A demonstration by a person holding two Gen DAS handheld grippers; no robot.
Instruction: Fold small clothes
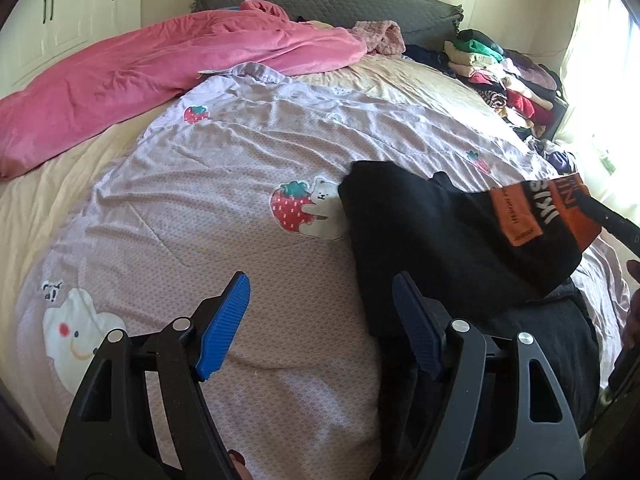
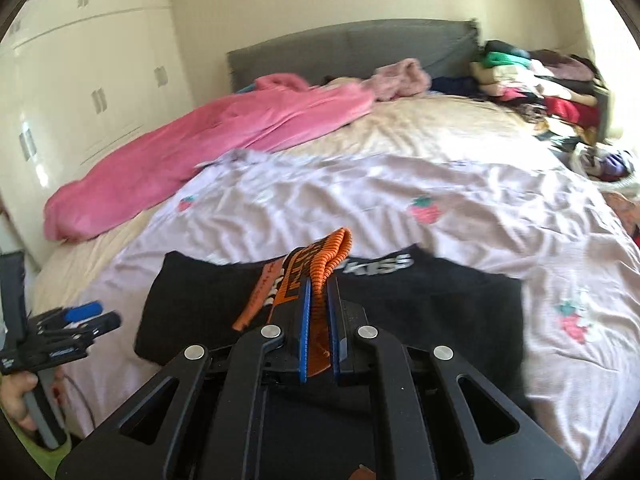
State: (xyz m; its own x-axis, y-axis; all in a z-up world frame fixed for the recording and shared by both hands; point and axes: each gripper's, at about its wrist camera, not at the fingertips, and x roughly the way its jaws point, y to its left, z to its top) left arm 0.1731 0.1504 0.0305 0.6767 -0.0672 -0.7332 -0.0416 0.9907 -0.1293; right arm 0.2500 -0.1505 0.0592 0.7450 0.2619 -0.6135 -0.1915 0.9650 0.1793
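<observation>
Presently, one black garment (image 2: 208, 300) with an orange waistband (image 2: 320, 264), lying on the lilac printed cover (image 1: 200, 208) of the bed, one corner lifted. Right gripper (image 2: 318, 320): clenched on the waistband's edge, elastic bunched between the pads. Left gripper (image 1: 320, 320): released, nothing between its jaws, poised beside the garment's lower edge. Handling, by judgement: light, soft, limp knit; it will sag and drape where unsupported. The ribbed elastic band looks the firmest hold; take opposite corners to keep folds square.
</observation>
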